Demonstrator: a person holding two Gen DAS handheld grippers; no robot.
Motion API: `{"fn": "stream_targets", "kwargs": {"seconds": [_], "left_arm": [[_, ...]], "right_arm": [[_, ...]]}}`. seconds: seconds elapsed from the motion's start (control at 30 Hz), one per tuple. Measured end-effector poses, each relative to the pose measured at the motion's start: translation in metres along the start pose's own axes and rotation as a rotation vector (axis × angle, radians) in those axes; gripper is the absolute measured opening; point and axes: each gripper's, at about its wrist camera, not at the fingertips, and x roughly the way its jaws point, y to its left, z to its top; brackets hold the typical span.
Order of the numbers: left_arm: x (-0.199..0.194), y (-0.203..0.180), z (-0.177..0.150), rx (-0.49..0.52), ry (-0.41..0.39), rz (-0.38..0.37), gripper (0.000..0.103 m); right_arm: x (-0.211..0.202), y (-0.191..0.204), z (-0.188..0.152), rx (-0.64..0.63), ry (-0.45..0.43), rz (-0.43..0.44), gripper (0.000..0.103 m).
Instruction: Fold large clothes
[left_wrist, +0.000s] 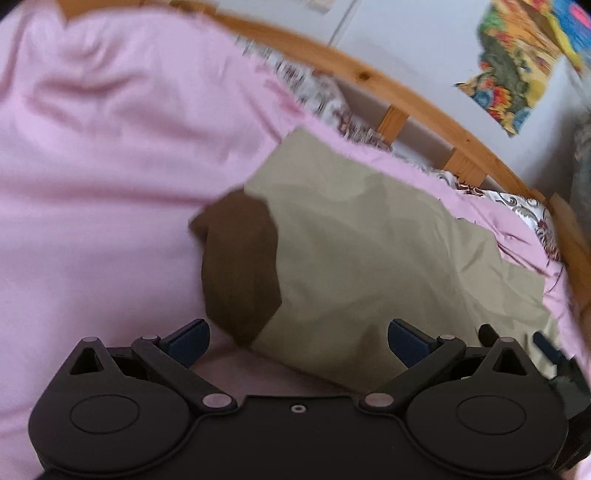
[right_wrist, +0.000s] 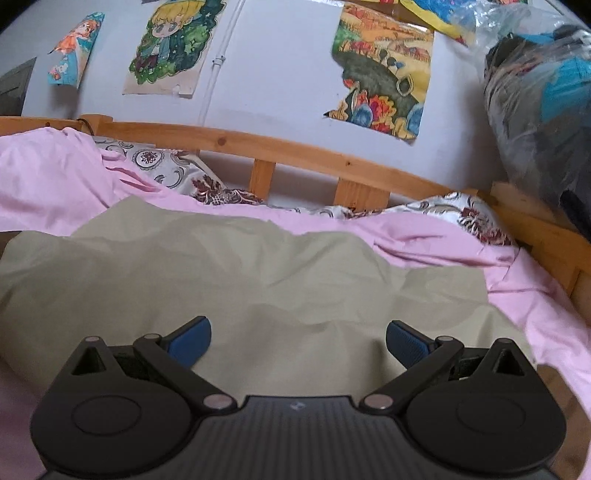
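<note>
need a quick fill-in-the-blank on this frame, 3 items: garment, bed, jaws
1. The khaki garment lies on a ____ sheet.
2. The bed rail behind it is made of ____.
3. On both the left gripper and the right gripper, the jaws stand ____, gripping nothing.

Missing words: pink; wood; open

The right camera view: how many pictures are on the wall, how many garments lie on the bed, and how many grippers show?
Pictures on the wall: 4 (girl, blond figure, landscape, cut-off one)
Garments: 1 (khaki garment)
Grippers: 1 (right gripper, open, empty)
Total: 6
</note>
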Motion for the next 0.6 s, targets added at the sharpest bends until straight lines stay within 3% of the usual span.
{"fn": "stream_targets", "kwargs": {"seconds": [0.13,0.43,0.6], "left_arm": [[0.025,0.015,0.003,-0.114,0.058,-0.044,0.102],[0.048,0.003,0.005,-0.122,0.038,-0.034,0.102],[0.044,-0.001,0.003,-0.124,0.036,-0.088,0.102]], "right_arm": [[0.01,-0.01,-0.005,0.066,0.049,0.031,0.103],[0.017,-0.023,-0.009,0.133,0.08,0.083,0.103],[0.018,-0.025,-0.009,0.148,0.082,0.092,0.103]]}}
